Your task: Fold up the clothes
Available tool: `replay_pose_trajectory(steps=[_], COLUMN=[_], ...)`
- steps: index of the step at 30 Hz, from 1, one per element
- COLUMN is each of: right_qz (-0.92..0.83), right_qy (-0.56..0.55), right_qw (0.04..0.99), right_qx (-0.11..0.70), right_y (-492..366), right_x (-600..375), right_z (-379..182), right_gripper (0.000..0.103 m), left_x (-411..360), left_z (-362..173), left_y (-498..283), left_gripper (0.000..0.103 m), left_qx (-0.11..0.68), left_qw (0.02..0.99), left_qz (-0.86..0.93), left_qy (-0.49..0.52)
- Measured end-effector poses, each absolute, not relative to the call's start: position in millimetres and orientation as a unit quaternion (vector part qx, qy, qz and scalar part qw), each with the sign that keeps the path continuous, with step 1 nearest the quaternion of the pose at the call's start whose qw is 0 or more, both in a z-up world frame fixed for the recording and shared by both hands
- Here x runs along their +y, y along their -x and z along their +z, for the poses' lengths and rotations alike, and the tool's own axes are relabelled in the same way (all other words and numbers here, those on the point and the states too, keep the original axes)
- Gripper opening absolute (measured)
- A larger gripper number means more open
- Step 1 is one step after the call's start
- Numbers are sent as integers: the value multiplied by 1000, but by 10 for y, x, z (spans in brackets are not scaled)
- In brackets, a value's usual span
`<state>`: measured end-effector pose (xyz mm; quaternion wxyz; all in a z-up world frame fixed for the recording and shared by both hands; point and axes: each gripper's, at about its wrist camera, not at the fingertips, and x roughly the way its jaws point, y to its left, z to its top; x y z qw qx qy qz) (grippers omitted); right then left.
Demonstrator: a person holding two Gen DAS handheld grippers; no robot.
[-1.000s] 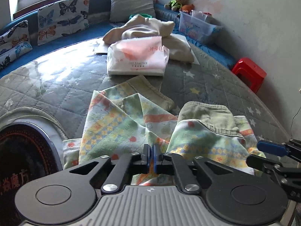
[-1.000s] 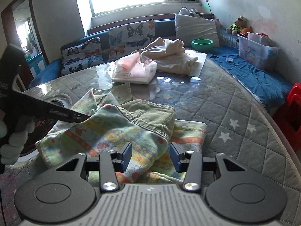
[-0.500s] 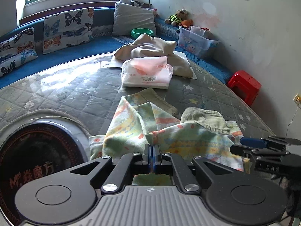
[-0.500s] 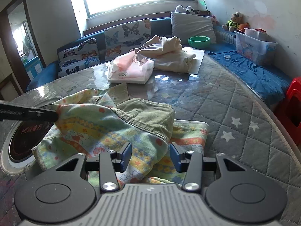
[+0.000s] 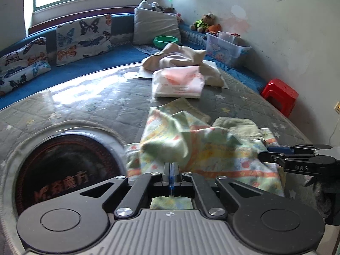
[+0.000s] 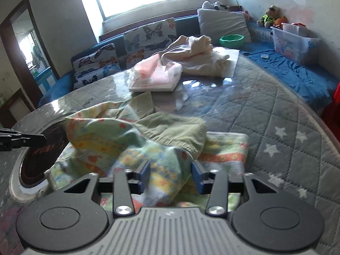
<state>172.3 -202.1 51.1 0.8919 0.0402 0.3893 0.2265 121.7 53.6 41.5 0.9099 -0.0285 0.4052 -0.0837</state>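
A small patterned garment (image 5: 191,140) in green, yellow and orange, with an olive ribbed cuff (image 6: 176,129), lies crumpled on the quilted table. My left gripper (image 5: 171,167) is shut on an edge of the garment and holds it lifted. My right gripper (image 6: 171,173) is open, its blue pads on either side of a fold of the same garment (image 6: 127,146). The right gripper also shows at the right of the left wrist view (image 5: 297,157). The left gripper's tip shows at the left edge of the right wrist view (image 6: 23,141).
A round dark hotplate (image 5: 63,165) is set into the table at the left. A folded pink-white garment (image 5: 178,82) and a cream heap (image 5: 182,59) lie farther back. A blue bench with butterfly cushions (image 5: 82,38), a plastic box (image 5: 225,48) and a red stool (image 5: 278,95) surround the table.
My left gripper has risen and pulled back with the garment's edge, lifting the cloth. The right gripper stays open around the fold.
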Motion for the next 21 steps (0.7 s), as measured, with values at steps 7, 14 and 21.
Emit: replay_pose_trajectory(steps=[7, 14, 21], right_qz=[264, 267, 261], right_qy=[5, 67, 57], right_qw=[881, 888, 892], right_qx=[393, 368, 366], right_y=[-1458, -1165, -1052], right_x=[-1823, -1639, -1670], right_z=[557, 645, 697], right_gripper=[33, 36, 41], left_x=[556, 409, 352], left_z=[341, 241, 212], left_y=[-1126, -1038, -1007], left_gripper=[1, 18, 43], left_qx=[418, 429, 439], left_qw=[905, 899, 895], left_qz=[-78, -79, -72], left_qy=[33, 30, 22])
